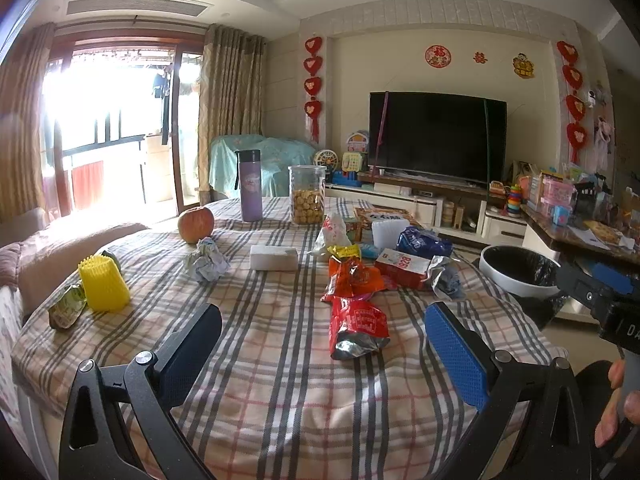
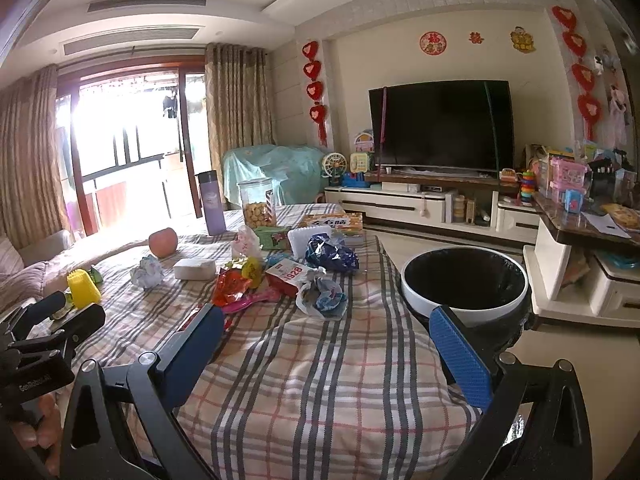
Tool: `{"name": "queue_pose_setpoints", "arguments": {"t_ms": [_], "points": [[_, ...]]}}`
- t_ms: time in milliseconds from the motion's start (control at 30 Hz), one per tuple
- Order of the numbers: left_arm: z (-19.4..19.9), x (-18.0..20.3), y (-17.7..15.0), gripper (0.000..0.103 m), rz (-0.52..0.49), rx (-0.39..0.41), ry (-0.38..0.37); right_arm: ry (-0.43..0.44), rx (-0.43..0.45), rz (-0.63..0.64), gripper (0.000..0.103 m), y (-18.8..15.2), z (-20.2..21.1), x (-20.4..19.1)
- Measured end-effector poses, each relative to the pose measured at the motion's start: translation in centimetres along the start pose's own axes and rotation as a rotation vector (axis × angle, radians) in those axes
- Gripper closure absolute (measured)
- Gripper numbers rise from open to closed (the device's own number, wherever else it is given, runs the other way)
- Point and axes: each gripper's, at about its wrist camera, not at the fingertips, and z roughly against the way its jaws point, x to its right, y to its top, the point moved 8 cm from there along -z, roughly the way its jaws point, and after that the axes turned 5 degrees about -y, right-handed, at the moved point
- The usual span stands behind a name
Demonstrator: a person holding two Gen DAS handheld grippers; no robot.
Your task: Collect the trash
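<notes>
The right gripper (image 2: pixel 326 354) hovers with jaws spread over the plaid tablecloth (image 2: pixel 320 380), wrappers (image 2: pixel 320 296) ahead, trash bin (image 2: pixel 464 280) beside.

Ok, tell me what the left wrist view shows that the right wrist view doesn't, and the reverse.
Only the left wrist view shows the whole red snack bag lying between the open left gripper fingers; the right wrist view hides most of it. Only the right wrist view shows the full rim of the trash bin, beside the table. Both share the apple, purple bottle, cookie jar and yellow cup. The right gripper is open too.
</notes>
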Motion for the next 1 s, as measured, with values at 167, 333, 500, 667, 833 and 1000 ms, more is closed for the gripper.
{"name": "queue_pose_setpoints", "arguments": {"t_ms": [167, 333, 500, 667, 833, 1000], "points": [[0.03, 0.00, 0.10, 0.001, -0.003, -0.001, 0.004, 0.003, 0.003, 0.004, 0.000, 0.02, 0.04, -0.14], [0.11, 0.06, 0.10, 0.001, -0.002, -0.002, 0.002, 0.007, 0.004, 0.003, 0.000, -0.04, -0.02, -0.16], [0.11, 0.05, 0.07, 0.001, 0.002, -0.006, -0.001, 0.008, 0.002, 0.003, 0.000, -0.08, 0.00, -0.18], [0.04, 0.04, 0.12, 0.001, 0.003, -0.005, 0.002, 0.012, 0.001, 0.004, 0.000, -0.03, 0.06, -0.22], [0.03, 0.04, 0.12, 0.001, 0.004, -0.006, 0.000, 0.012, 0.000, 0.004, 0.000, -0.06, 0.04, -0.20], [0.04, 0.05, 0.10, 0.001, 0.004, -0.005, 0.001, 0.013, 0.001, 0.003, 0.000, -0.09, 0.04, -0.22]]}}
